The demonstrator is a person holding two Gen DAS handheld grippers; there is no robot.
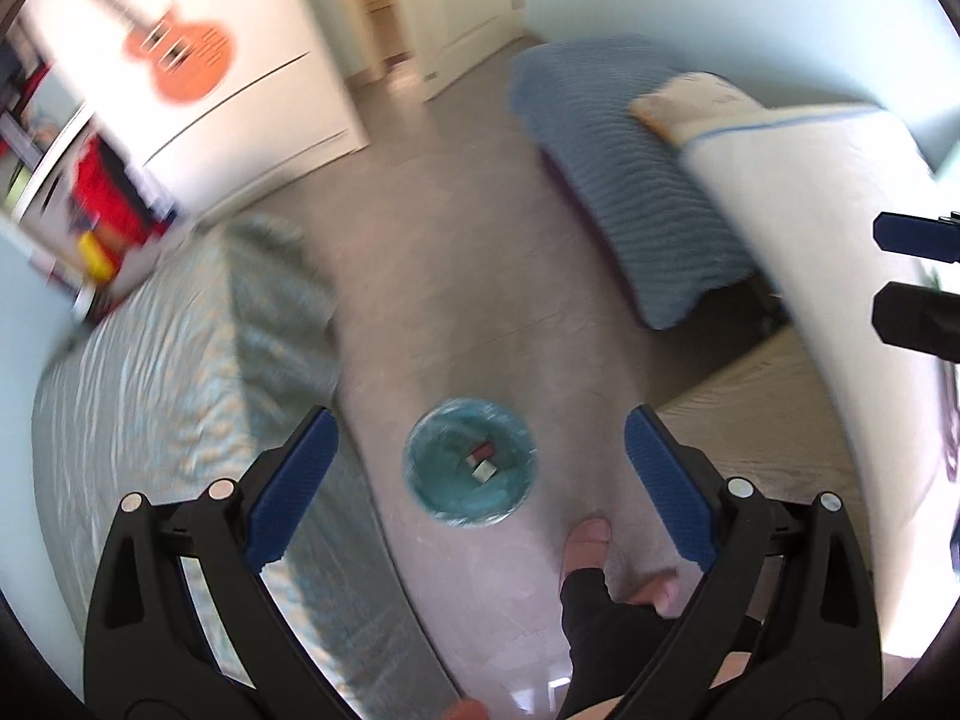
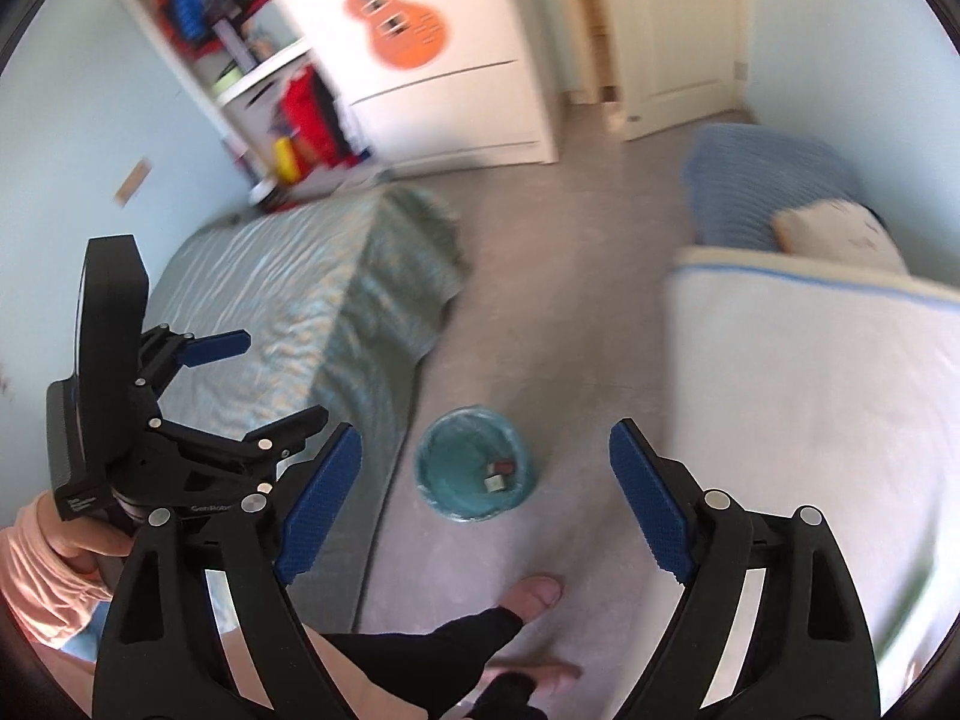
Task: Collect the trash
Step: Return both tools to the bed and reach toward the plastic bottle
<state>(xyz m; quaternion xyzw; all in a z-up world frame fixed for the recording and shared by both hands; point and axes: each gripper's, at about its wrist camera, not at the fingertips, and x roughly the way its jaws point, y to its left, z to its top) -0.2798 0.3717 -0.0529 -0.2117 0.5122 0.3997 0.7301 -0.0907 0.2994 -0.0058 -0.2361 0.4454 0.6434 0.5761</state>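
Note:
A small round bin with a teal liner (image 1: 441,495) (image 2: 447,483) stands on the grey floor between two beds. Inside it lie a small red piece and a white piece of trash (image 1: 483,461) (image 2: 499,475). My left gripper (image 1: 480,480) hangs high above the bin, open, with nothing between its blue pads. My right gripper (image 2: 486,501) is also open and empty, high over the same spot. In the right wrist view the left gripper (image 2: 264,381) shows at the left, held by a hand in a pink sleeve. The right gripper (image 1: 882,273) shows at the right edge of the left wrist view.
A bed with a green patterned cover (image 1: 180,360) (image 2: 312,300) lies left of the bin. A white mattress (image 1: 810,210) (image 2: 810,390) with a blue blanket (image 1: 630,180) lies right. A person's foot in a black sock (image 1: 591,576) (image 2: 480,630) stands below the bin. A white wardrobe with an orange guitar picture (image 2: 408,30) stands at the back.

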